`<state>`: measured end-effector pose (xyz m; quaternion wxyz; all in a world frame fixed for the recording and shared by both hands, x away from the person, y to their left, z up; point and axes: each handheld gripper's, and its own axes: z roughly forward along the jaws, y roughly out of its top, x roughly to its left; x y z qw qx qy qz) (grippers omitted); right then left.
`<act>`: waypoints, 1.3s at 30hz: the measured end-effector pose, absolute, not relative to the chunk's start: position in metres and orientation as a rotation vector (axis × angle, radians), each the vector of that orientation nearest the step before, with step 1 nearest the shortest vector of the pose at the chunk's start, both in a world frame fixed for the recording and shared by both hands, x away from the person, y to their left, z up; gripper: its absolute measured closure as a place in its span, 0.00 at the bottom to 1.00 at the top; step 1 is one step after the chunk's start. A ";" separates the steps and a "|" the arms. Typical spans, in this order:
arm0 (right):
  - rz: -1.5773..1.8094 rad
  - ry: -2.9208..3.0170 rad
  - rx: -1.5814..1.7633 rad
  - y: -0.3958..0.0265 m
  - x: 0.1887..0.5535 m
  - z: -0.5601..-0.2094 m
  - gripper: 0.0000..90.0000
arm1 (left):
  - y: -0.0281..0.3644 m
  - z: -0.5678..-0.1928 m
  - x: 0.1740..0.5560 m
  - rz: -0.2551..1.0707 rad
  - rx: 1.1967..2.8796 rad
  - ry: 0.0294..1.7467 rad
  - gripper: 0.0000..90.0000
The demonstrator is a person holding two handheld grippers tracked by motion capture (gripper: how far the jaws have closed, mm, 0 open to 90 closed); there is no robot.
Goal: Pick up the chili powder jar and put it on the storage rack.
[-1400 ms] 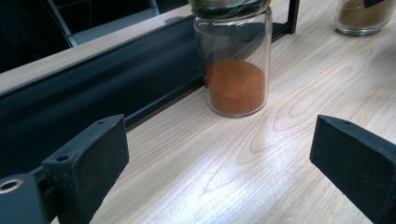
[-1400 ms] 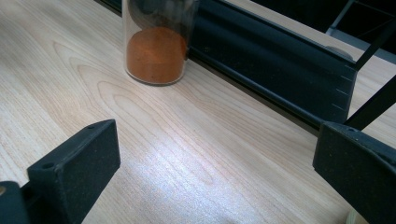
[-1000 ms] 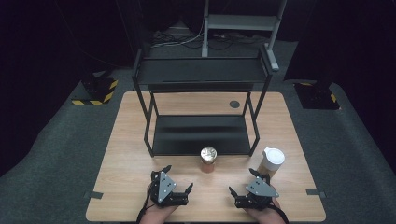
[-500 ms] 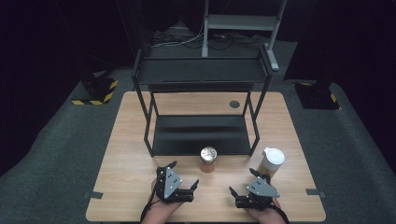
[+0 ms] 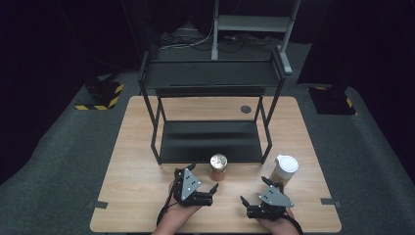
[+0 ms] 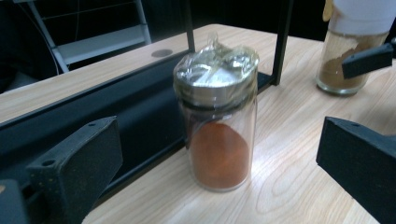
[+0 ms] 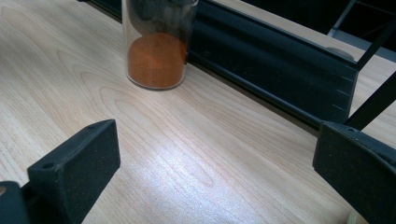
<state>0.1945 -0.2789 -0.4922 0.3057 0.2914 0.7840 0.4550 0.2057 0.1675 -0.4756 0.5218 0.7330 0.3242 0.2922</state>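
Observation:
A glass spice jar (image 5: pixel 219 166) of orange powder, its metal lid wrapped in clear film, stands upright on the wooden table (image 5: pixel 137 186) just in front of the black rack's lower shelf (image 5: pixel 210 142). My left gripper (image 5: pixel 203 177) is open just left of and nearer than the jar. In the left gripper view the jar (image 6: pixel 217 121) stands ahead between the wide jaws of the left gripper (image 6: pixel 219 158), untouched. My right gripper (image 5: pixel 253 191) is open to the jar's lower right. The right gripper view has the jar (image 7: pixel 156 46) ahead to the left of the right gripper (image 7: pixel 215 158).
A white-lidded jar (image 5: pixel 285 169) of brown powder stands right of the rack's front leg, close to my right gripper. The two-tier black rack (image 5: pixel 210 73) spans the table's middle. A round grommet (image 5: pixel 245 109) sits behind it. Bare wood lies along the front edge.
My left gripper has shifted right and forward, closer to the orange spice jar. The right gripper and both jars have stayed in place.

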 end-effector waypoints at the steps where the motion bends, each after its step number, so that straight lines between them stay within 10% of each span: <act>1: 1.205 2.075 0.772 -0.279 0.195 -0.492 0.00 | 0.167 -0.475 0.207 0.697 1.754 0.776 0.00; 39: 1.224 2.077 0.772 -0.282 0.196 -0.493 0.00 | 0.141 -0.489 0.252 0.623 1.695 0.771 0.05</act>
